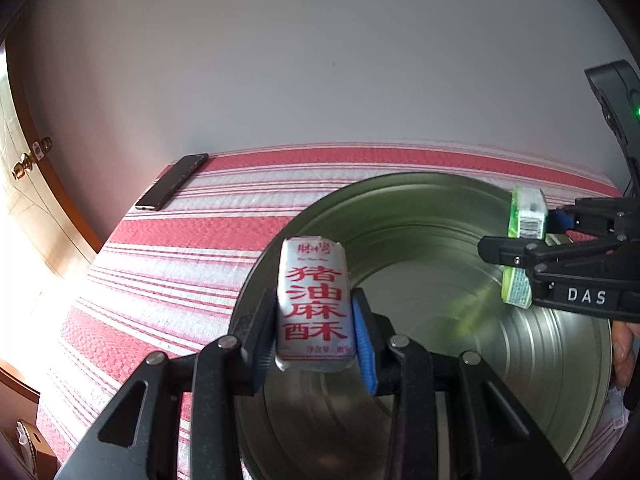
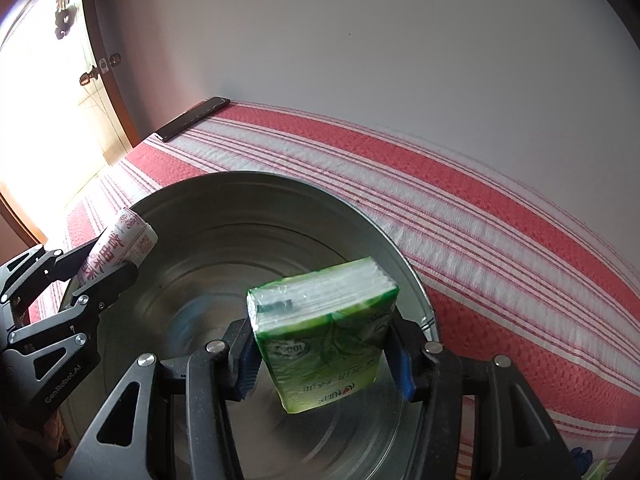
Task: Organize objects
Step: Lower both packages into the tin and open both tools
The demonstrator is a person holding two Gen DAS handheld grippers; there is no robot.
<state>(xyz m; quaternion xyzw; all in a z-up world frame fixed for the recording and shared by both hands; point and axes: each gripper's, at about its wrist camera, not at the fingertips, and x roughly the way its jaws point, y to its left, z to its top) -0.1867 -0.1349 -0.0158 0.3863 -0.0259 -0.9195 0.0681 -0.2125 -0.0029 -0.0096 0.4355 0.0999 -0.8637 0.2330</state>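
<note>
While the left gripper clamps a snack pack and the right gripper a tissue pack (both over the metal tin), releasing inside likely comes next.

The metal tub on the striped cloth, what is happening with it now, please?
A person works with two handheld grippers over the metal tub. The left gripper is shut on a silver snack packet with red characters, and the right gripper is shut on a green tissue pack. Both are held above the tub's inside, not yet released. A phone lies apart on the striped cloth.
</note>
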